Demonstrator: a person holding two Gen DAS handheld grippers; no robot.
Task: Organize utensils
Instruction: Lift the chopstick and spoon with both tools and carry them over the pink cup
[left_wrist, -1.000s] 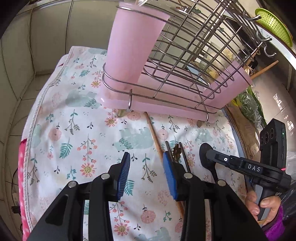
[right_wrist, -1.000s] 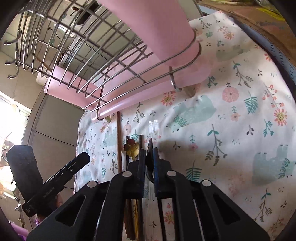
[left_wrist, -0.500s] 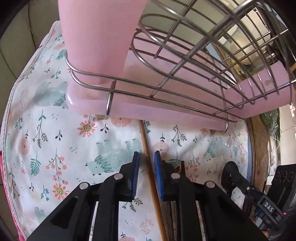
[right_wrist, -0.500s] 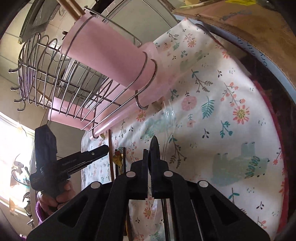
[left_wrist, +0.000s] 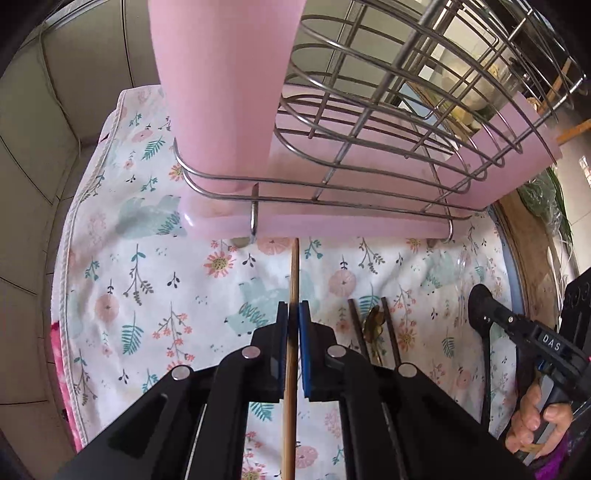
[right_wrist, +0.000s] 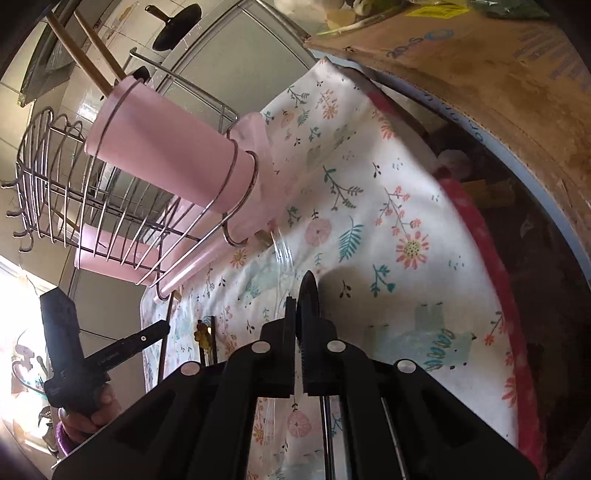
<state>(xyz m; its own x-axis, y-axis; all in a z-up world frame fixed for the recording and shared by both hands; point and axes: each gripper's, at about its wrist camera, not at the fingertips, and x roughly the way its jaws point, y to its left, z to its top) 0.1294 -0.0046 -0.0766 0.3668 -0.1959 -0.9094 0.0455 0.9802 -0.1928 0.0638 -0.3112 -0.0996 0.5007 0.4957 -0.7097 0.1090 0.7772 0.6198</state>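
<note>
On floral cloth, left tool closing on wooden chopstick

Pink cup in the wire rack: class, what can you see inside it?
In the right wrist view, two wooden sticks poke out of the pink cup, probably chopsticks. The opaque wall hides their lower ends and anything else inside.

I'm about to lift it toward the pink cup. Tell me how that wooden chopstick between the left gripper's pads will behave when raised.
The wooden chopstick looks thin, straight and rigid, so it probably stays stiff. It seems light. The left gripper, whose jaws have just been closing, pinches it partway along, so the long free end may pivot or droop. Round and smooth, it could roll on the floral cloth if dropped.
</note>
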